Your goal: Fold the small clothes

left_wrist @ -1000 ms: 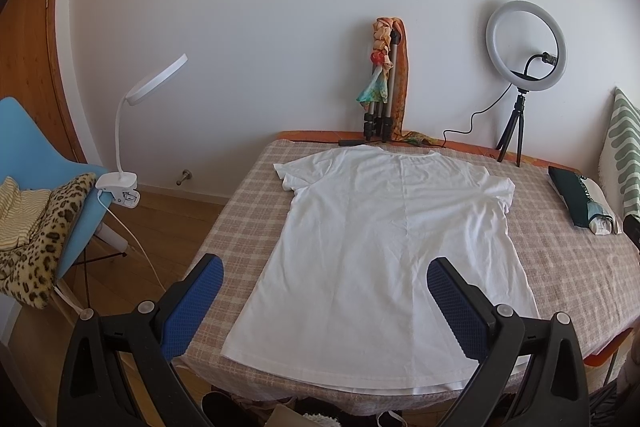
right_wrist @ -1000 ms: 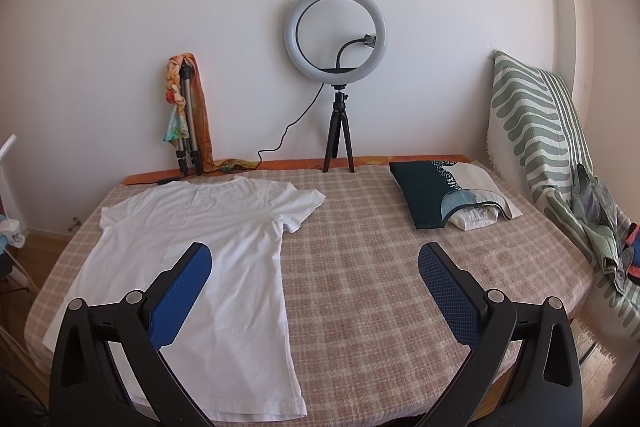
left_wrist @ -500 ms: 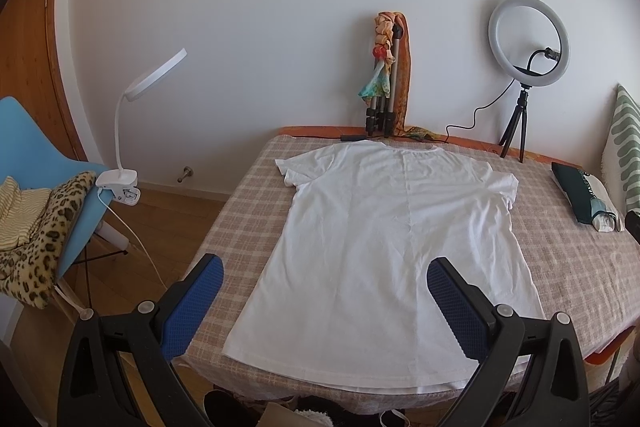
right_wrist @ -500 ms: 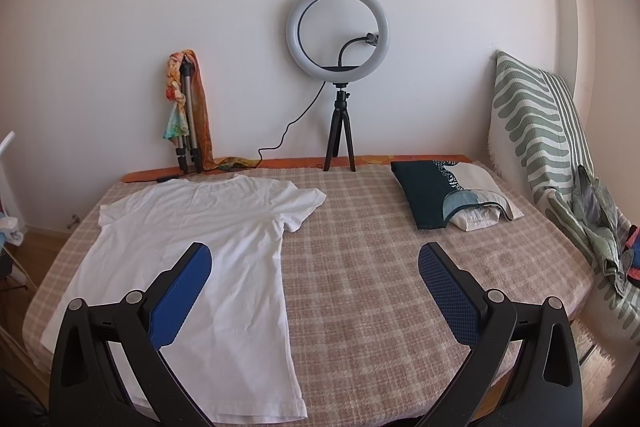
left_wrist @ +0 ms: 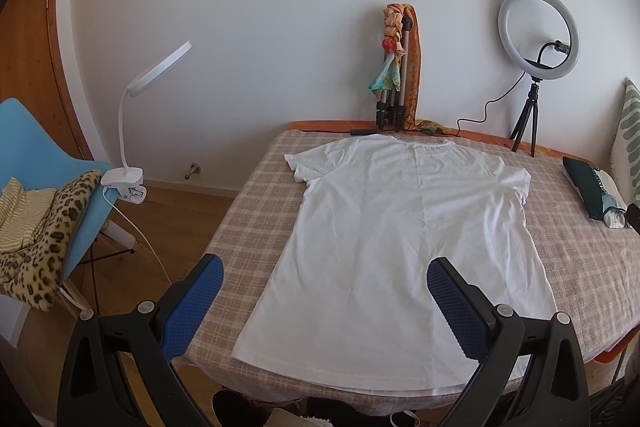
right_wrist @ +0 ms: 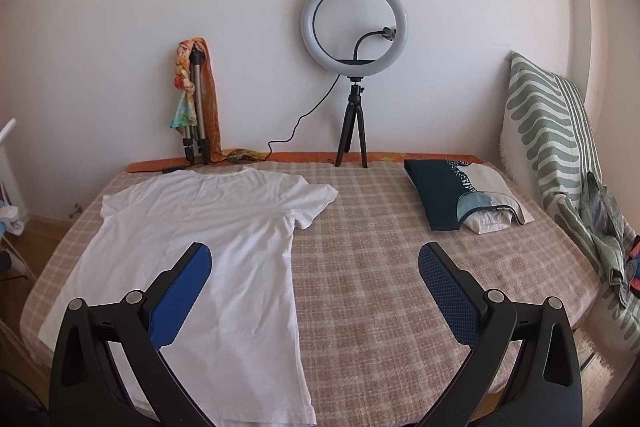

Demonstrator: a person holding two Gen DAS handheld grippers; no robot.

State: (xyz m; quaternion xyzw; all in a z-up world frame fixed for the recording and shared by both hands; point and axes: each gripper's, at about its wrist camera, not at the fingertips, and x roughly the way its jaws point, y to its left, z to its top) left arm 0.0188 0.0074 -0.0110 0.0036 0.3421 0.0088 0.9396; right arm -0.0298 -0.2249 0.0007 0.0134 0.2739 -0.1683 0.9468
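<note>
A white T-shirt (left_wrist: 404, 227) (right_wrist: 208, 239) lies spread flat on the checked tablecloth (left_wrist: 248, 227) (right_wrist: 380, 259), collar toward the wall and hem at the near edge. My left gripper (left_wrist: 325, 277) hovers open above the shirt's lower left part, nothing between its blue pads. My right gripper (right_wrist: 315, 265) also stands open, held above the shirt's right side seam and the bare cloth beside it. Neither touches the fabric.
A ring light on a tripod (right_wrist: 355, 27), a folded tripod wrapped in a scarf (right_wrist: 194, 99) and a cable stand at the wall. Folded dark clothes (right_wrist: 460, 195) lie at the right. A blue chair (left_wrist: 36, 155) with garments and a clip lamp (left_wrist: 132, 131) stand left.
Both views have shifted slightly upward, so the shirt sits a little lower in the frames. The shirt and both open grippers stay as they were.
</note>
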